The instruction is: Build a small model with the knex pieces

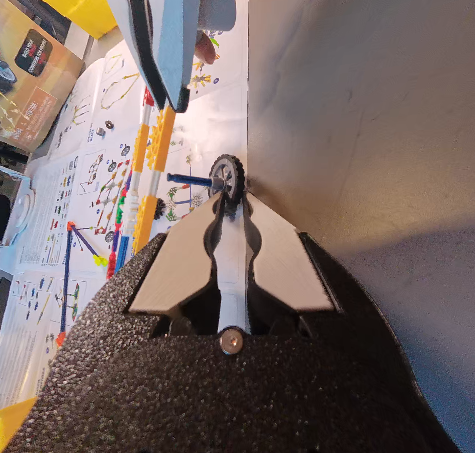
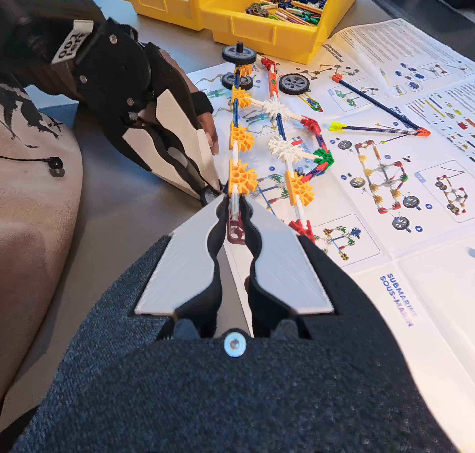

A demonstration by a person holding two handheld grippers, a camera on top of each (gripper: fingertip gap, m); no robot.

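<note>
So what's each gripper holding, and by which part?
Left gripper pinches the small wheel by its tyre rim. Right gripper clamps the frame's white rod near the end.

Black-tyred wheel [image 1: 227, 178] with grey hub, mounted on a dark blue rod [image 1: 189, 179]. Toy frame [image 2: 270, 142] built of orange, white, red and green connectors joined by white and blue rods; bins [image 2: 257, 27] shown in yellow. Instruction sheet [image 2: 385, 189] shown in white with multicoloured diagrams, on a grey table [image 2: 123, 209].
</note>
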